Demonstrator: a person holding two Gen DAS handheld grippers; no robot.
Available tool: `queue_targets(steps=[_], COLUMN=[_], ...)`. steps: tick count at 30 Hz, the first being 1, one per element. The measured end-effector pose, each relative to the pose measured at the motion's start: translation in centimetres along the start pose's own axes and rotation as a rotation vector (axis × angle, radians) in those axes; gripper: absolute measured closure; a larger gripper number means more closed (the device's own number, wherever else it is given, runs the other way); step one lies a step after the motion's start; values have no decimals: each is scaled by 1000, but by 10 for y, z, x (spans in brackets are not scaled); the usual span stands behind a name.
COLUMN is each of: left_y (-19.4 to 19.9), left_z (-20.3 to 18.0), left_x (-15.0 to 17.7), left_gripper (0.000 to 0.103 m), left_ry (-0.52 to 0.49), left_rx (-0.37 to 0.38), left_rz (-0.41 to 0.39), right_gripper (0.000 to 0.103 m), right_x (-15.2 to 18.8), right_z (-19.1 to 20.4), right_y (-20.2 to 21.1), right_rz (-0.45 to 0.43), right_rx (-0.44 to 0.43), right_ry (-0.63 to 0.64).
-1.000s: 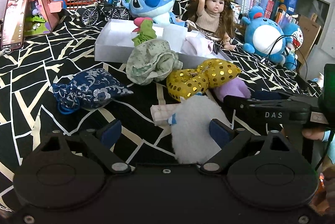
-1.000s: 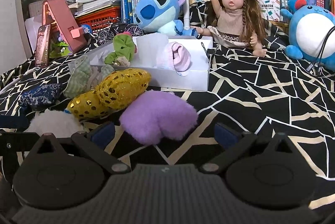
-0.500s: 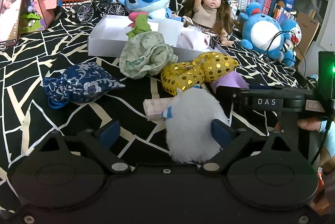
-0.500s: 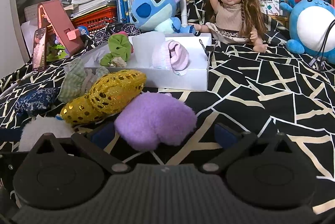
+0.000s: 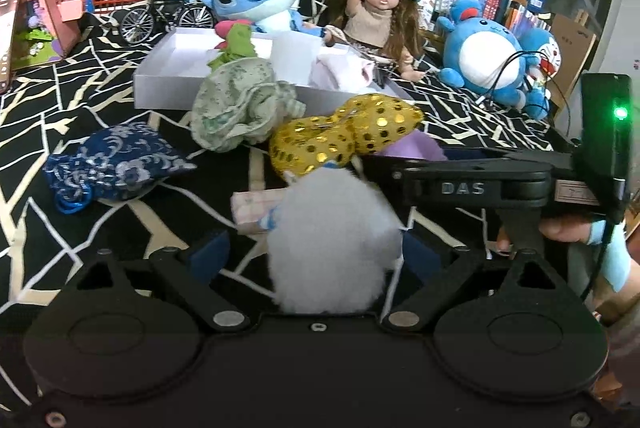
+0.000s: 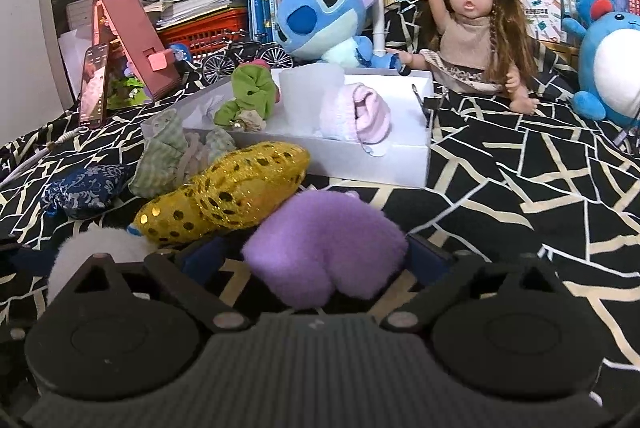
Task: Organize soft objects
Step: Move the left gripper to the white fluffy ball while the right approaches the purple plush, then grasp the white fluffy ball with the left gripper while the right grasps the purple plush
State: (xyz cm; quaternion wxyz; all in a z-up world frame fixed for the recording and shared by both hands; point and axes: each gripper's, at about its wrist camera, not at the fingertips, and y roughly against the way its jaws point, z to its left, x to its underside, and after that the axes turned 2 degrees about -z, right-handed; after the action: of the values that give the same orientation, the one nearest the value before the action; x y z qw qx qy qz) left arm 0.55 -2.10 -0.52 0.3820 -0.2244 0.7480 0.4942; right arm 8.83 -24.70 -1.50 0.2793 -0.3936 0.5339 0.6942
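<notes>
Black cloth with a pale cracked-line pattern (image 5: 100, 95) covers the surface under every item. Far left: navy brocade drawstring pouch (image 5: 116, 159), lying flat, apart from the others. Next right: crumpled pale green floral fabric bundle (image 5: 240, 107), resting against the front wall of the white box (image 5: 168, 83). Inside the box: green scrunchie (image 5: 238, 43) at left, pale pink cloth (image 5: 340, 75) at right. Gold sequinned pouch (image 5: 344, 135) lies in front of the box, touching the bundle and overlapping the purple plush (image 6: 324, 248).

Left gripper (image 5: 316, 256): fingers set wide either side of the white fluffy pompom (image 5: 332, 244), right pad touching the fur, left pad standing clear; pompom sits on the cloth over a small pink card (image 5: 256, 207).

Right gripper (image 6: 316, 260): fingers (image 6: 424, 252) close against both flanks of the purple plush, which rests on the cloth; firm grip cannot be confirmed.

Background: blue Stitch plush (image 6: 320, 19), long-haired doll (image 6: 472, 31), round blue plush (image 6: 608, 59) at far right.
</notes>
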Motion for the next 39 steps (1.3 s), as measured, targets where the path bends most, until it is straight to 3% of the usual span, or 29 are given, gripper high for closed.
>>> queue_targets(steps=[5,9,17,20,39], left_y=[-4,-7,-5,-2,32], left_z=[-7,-11,-5,-4,10], left_x=[1,1,-1,-3,-40], left_gripper=[19,41,50,63,65], left_ry=[1,-11,23,25,4], left_rx=[30,41,49,53,5], left_rz=[6,7,1,-3,-133], right_gripper=[15,23,25,25,25], right_x=[0,1,2,1,-25], right_z=[0,-1,0,0,-10], right_y=[-2,-1,4,8,35], right_rz=[17,21,4,-4,-102], right_rx=[-9,-16,-26,-25,50], right_ry=[0,8,0,-8,-40])
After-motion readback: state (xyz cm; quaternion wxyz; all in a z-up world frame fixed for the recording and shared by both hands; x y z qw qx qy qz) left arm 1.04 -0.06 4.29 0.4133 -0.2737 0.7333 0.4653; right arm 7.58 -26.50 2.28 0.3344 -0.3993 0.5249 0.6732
